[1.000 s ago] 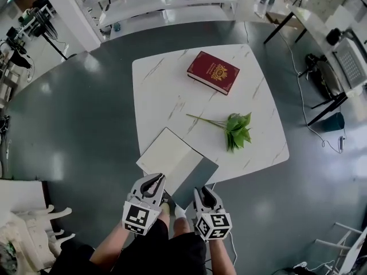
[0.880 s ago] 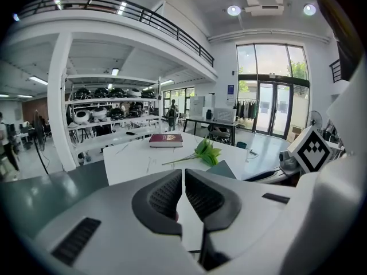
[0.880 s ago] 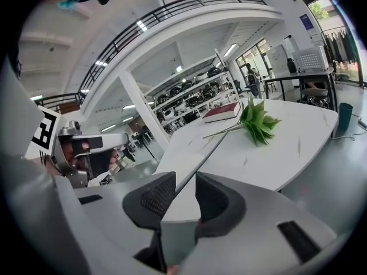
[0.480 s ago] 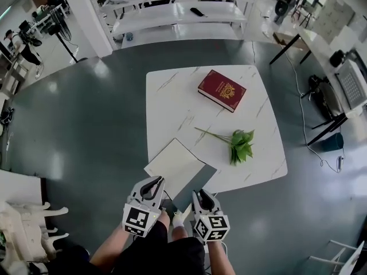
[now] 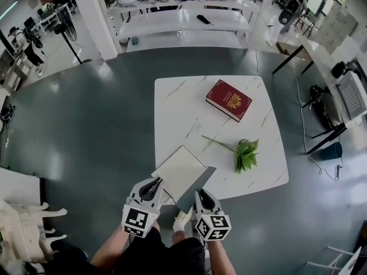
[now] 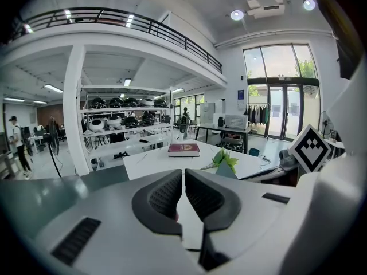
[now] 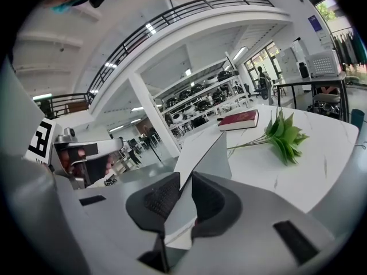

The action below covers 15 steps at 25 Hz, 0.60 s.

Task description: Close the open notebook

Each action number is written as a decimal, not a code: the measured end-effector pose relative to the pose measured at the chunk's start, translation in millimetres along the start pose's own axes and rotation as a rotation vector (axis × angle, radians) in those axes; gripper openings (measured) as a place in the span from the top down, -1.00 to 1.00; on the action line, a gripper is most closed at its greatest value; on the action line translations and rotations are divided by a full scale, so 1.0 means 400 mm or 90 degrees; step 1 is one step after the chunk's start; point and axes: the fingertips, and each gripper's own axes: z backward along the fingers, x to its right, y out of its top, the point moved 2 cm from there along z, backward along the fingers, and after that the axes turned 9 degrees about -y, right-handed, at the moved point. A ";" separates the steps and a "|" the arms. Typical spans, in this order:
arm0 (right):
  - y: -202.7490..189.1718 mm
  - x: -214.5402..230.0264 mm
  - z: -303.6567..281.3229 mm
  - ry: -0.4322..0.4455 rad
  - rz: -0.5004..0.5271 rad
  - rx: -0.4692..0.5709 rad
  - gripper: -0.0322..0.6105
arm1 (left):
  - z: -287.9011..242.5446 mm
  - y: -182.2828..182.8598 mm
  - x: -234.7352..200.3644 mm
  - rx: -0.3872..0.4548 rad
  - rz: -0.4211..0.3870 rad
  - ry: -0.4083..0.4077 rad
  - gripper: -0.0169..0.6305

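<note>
The open notebook [image 5: 179, 171] lies at the near edge of the white marble table [image 5: 183, 107], its cream page facing up. Its grey cover [image 5: 195, 186] stands tilted up off the table. My right gripper [image 5: 202, 196] has that cover [image 7: 209, 159] between its jaws, which are closing on it; the sheet runs up out of the right gripper [image 7: 184, 191]. Just left of the notebook's near corner, my left gripper [image 5: 153, 186] has its jaws nearly touching. In the left gripper view the left gripper [image 6: 183, 179] shows nothing clearly pinched.
A dark red book [image 5: 229, 99] lies at the table's far right, and a green leafy sprig [image 5: 245, 153] rests right of the notebook. White shelving benches [image 5: 183, 19] stand beyond the table on the grey floor. The person's legs are below the grippers.
Both grippers have risen and pulled back toward the person. The grey cover, lying low a second ago, now stands steeper off the table in the right gripper.
</note>
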 end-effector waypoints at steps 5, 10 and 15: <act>0.021 -0.049 -0.035 -0.022 -0.013 0.013 0.71 | 0.008 0.008 -0.063 0.003 -0.004 -0.022 0.84; 0.039 -0.102 -0.087 -0.049 -0.028 0.019 0.71 | 0.016 0.013 -0.123 0.002 -0.002 -0.052 0.84; 0.047 -0.141 -0.141 -0.070 -0.038 0.024 0.71 | 0.012 0.012 -0.181 -0.002 -0.010 -0.077 0.84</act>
